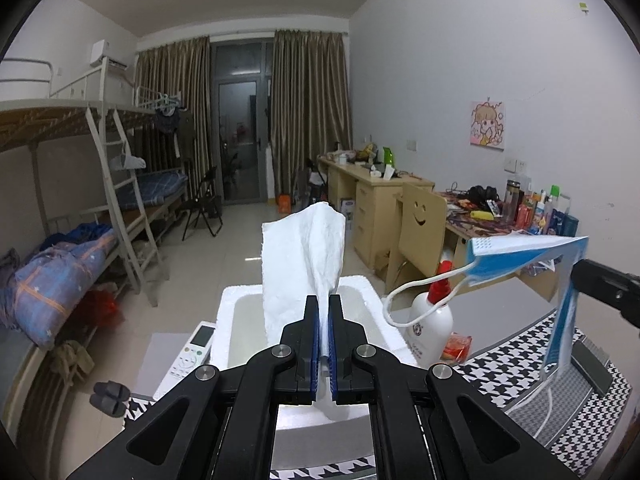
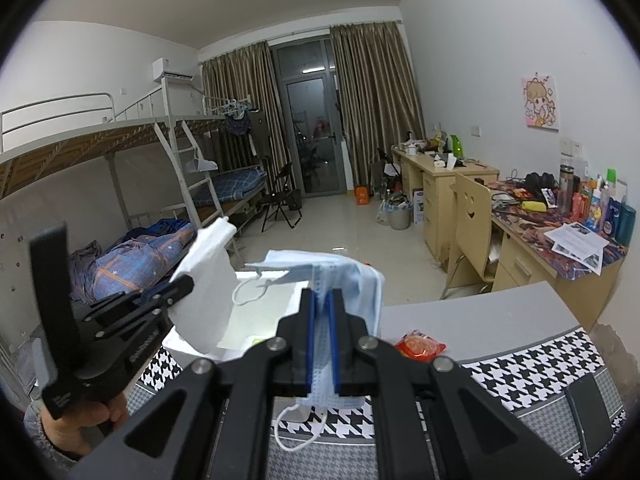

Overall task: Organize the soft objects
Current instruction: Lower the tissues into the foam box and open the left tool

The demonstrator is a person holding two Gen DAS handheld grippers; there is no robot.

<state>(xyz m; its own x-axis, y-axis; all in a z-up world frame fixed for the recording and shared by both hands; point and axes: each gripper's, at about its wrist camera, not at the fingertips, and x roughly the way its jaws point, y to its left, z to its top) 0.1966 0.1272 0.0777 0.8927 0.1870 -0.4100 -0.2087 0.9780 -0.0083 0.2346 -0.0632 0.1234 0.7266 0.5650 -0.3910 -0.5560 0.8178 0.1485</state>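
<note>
Left gripper [image 1: 324,312] is pinching the white tissue [image 1: 304,256] directly above the foam box [image 1: 230,320]; right gripper [image 2: 324,308], clamping the face mask [image 2: 352,280], is hanging farther right.

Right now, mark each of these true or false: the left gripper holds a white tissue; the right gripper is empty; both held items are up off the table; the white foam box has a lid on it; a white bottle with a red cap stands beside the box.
1. The left gripper holds a white tissue. True.
2. The right gripper is empty. False: it is shut on a blue face mask.
3. Both held items are up off the table. True.
4. The white foam box has a lid on. False: it is open on top.
5. A white bottle with a red cap stands beside the box. True.
</note>
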